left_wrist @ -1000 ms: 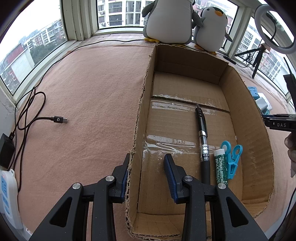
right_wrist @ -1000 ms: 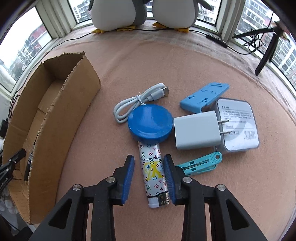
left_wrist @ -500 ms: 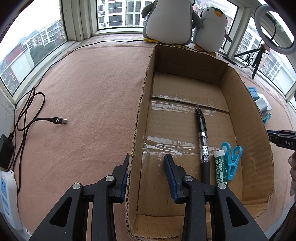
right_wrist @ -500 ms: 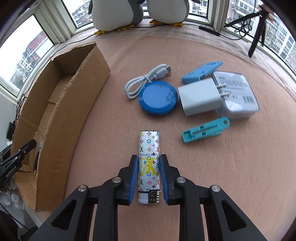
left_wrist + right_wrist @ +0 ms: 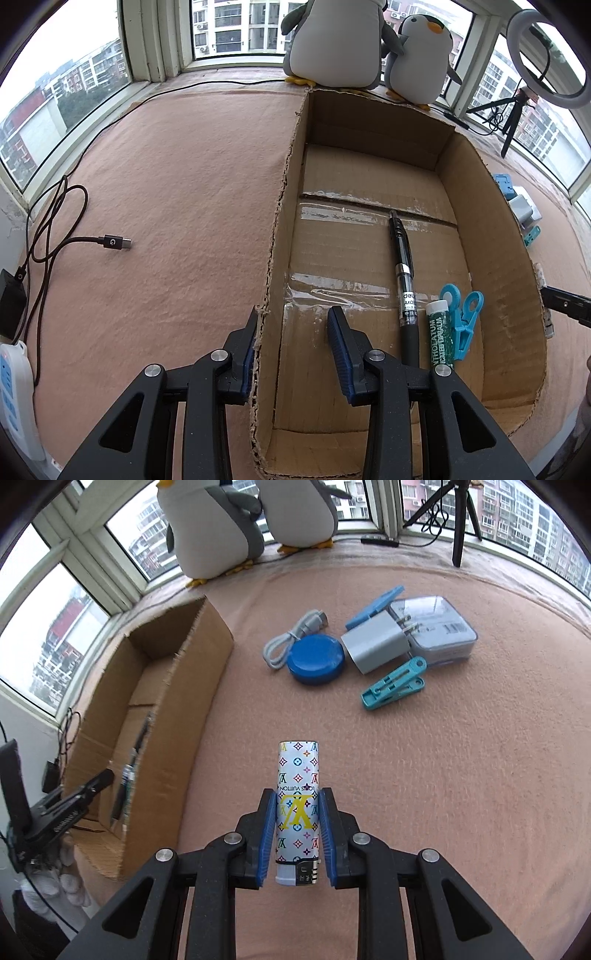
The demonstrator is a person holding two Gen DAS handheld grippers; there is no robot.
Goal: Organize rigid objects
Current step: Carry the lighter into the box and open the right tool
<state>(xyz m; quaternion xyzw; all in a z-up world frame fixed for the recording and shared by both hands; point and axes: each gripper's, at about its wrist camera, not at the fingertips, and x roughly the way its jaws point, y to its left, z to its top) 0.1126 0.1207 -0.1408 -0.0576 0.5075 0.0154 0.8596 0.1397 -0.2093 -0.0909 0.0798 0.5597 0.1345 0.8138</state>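
Blue-padded fingers (image 5: pixel 324 834) of the right gripper (image 5: pixel 297 836) clamp a white cylindrical lighter w/ multicolour monogram print (image 5: pixel 297 805) on both sides, held above the pink felt surface (image 5: pixel 443 775), well apart from the loose pile: round blue disc (image 5: pixel 316 658), grey wall charger (image 5: pixel 375 646), teal clothespin (image 5: pixel 393 689), white USB cable (image 5: pixel 291 638). Jaws have just been closing on the lighter. Left gripper (image 5: pixel 293 350) straddles the near left wall of the open brown cardboard box (image 5: pixel 491 236); jaws at their narrowest, pressing the wall. Inside the box: black pen (image 5: pixel 404 273), green lip-balm tube (image 5: pixel 438 334), teal clip (image 5: pixel 463 317).
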